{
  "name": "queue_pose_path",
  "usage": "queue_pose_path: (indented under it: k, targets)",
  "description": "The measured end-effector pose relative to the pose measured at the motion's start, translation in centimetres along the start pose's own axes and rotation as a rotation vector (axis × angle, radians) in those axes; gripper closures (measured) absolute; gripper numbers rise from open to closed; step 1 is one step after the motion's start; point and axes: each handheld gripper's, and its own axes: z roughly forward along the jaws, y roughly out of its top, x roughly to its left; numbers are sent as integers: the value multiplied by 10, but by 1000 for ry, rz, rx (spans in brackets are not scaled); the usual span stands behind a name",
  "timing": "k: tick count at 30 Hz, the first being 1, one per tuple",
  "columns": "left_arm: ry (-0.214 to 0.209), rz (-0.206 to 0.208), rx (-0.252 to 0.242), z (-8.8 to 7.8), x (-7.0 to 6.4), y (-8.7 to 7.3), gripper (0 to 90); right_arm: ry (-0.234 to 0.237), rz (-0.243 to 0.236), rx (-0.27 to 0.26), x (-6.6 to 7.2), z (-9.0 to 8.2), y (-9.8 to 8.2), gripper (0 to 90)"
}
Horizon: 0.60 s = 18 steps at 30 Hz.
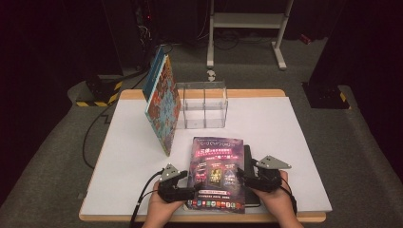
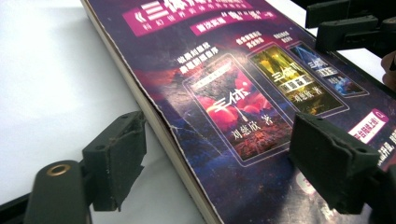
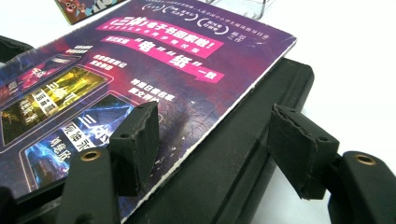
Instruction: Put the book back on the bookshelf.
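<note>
My two grippers are matte black blocks, the left gripper (image 1: 189, 189) and right gripper (image 1: 243, 175) each topped with a grey three-cornered plate. Black cables trail back from both. Up close the foam pads (image 3: 140, 140) look chewed and cracked, with brass rivets underneath. Wrists look bare, I think.

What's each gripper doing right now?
Left gripper: open, jaws astride the purple book's left edge.
Right gripper: open, jaws astride its right edge and the black book beneath.

Overhead camera faces forward; both gripper cameras closely share the purple book (image 1: 217, 174)
</note>
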Motion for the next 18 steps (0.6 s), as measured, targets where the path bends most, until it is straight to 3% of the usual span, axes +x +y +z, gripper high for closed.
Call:
queue_pose_path:
  k: [8, 18]
  targets:
    - [-31, -78, 67, 9, 3, 3, 135, -17, -21, -28, 5, -2, -2, 387]
    - [-82, -40, 69, 12, -9, 1, 158, 4, 26, -26, 0, -5, -3, 346]
